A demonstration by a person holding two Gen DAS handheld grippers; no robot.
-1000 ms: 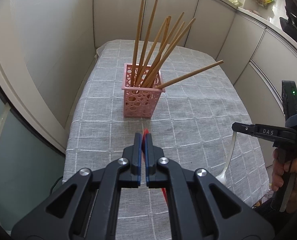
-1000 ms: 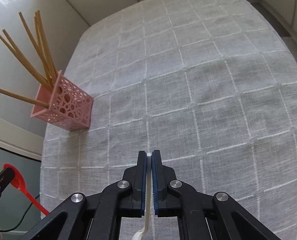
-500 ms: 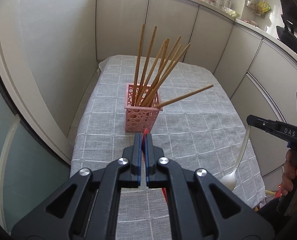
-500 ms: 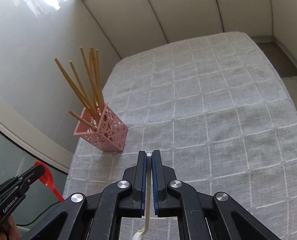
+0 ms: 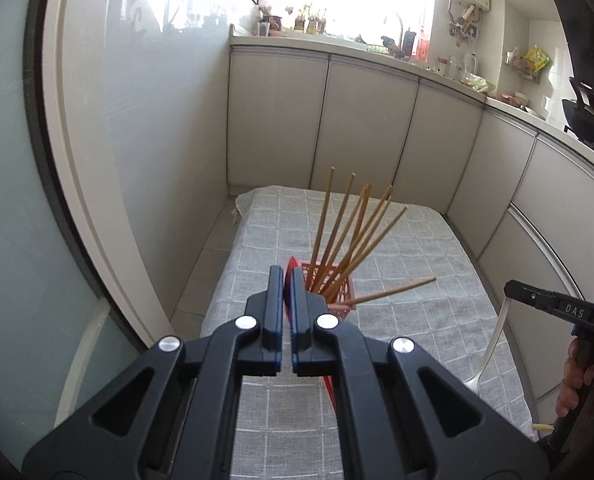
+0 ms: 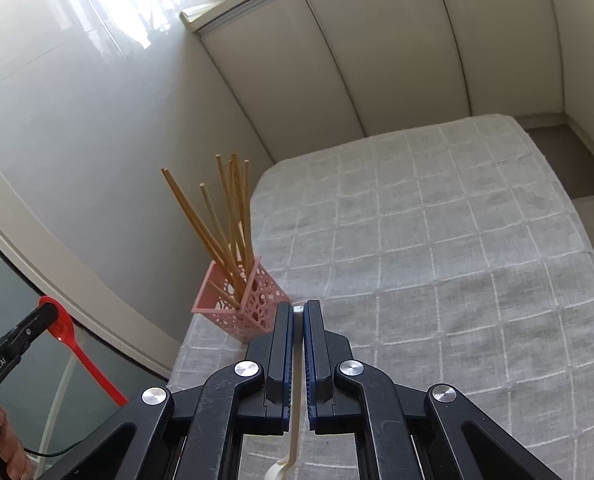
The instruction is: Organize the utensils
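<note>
Both jaws clamped: left gripper (image 5: 284, 280) on red spoon (image 6: 71, 340), right gripper (image 6: 298, 312) on white spoon (image 5: 491, 344). Each hangs bowl-down, prob. for dropping into pink basket (image 6: 241, 304) w/ chopsticks (image 6: 225, 216); both raised near it, either side.

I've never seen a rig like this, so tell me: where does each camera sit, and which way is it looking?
Left wrist: rides the left hand-held gripper, shut on a red spoon, facing the pink basket and kitchen counter.
Right wrist: rides the right hand-held gripper, shut on a white spoon, facing the tablecloth.
Both show the basket, chopsticks and the other gripper.
</note>
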